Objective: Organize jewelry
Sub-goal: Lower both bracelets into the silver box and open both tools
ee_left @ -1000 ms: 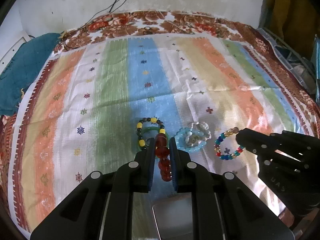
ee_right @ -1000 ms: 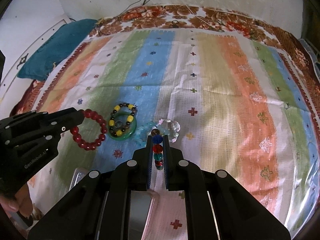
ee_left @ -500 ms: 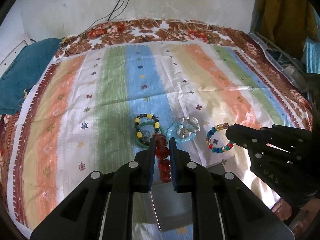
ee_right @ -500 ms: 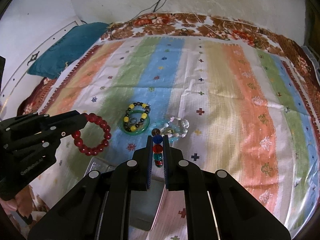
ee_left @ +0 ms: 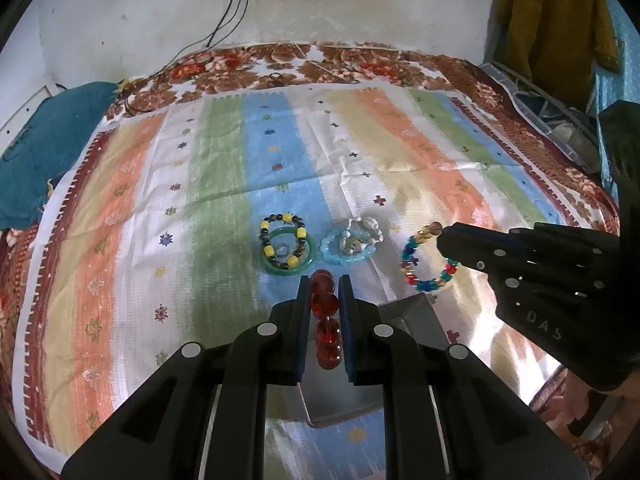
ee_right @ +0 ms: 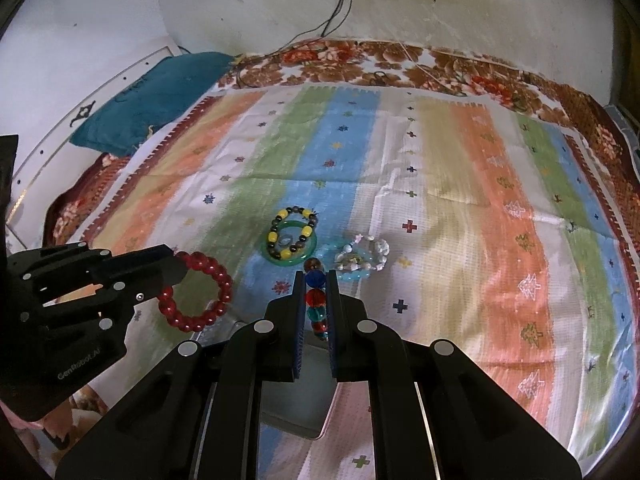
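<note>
The left gripper (ee_left: 325, 280) is clenched on a red bracelet (ee_right: 196, 298); from its own camera the beads run edge-on in a line between the fingers, while the right view shows the whole ring hanging off the tips. On the striped cloth (ee_left: 208, 184) lie a green bangle (ee_left: 288, 254) with a yellow-and-black bracelet (ee_left: 285, 240) on it, then a blue ring (ee_left: 352, 246). The right gripper (ee_right: 315, 276) grasps a multicoloured bracelet (ee_left: 428, 258), likewise edge-on in its own view. A metal tray (ee_right: 292, 412) sits below the grippers. A teal pillow (ee_right: 152, 100) lies by the white wall (ee_right: 248, 4), where cables hang; only the left view shows a yellow garment (ee_left: 556, 12).
</note>
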Tool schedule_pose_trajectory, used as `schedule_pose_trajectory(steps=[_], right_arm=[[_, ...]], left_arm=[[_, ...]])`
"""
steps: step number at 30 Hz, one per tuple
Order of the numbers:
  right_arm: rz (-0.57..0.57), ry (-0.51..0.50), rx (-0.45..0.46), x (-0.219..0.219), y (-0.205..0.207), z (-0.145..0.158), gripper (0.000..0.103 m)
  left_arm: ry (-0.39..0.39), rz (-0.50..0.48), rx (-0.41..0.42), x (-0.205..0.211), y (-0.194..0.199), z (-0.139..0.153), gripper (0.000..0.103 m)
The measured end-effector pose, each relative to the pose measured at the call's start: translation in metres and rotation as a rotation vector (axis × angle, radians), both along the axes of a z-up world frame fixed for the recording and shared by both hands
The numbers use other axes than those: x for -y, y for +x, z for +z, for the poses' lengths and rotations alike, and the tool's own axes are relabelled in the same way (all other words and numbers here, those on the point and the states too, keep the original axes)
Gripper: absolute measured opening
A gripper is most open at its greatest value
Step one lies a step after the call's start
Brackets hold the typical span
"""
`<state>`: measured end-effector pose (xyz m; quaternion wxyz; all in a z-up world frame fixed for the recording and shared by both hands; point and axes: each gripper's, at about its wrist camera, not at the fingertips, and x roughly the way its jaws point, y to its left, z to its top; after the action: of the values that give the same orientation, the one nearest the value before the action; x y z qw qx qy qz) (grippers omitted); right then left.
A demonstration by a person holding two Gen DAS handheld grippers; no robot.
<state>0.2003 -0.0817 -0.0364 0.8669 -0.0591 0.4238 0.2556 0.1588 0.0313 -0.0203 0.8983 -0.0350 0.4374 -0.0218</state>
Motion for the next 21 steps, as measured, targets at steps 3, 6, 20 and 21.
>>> schedule_pose_trajectory(steps=[3, 6, 20, 21], right_arm=[[0.012, 0.006, 0.001, 0.001, -0.007, 0.001, 0.01], [0.021, 0.009, -0.001, 0.002, -0.014, 0.0, 0.01], [0.035, 0.025, -0.075, 0.003, -0.021, -0.016, 0.028], [0.025, 0.02, -0.074, 0.004, -0.02, -0.017, 0.032]], left_arm=[[-0.002, -0.01, 0.002, 0.003, -0.005, 0.0, 0.013], [-0.02, -0.02, 0.0, 0.003, -0.01, -0.001, 0.013], [-0.069, 0.033, -0.054, -0.011, -0.015, -0.014, 0.034], [-0.068, 0.048, -0.054, -0.014, -0.014, -0.014, 0.034]])
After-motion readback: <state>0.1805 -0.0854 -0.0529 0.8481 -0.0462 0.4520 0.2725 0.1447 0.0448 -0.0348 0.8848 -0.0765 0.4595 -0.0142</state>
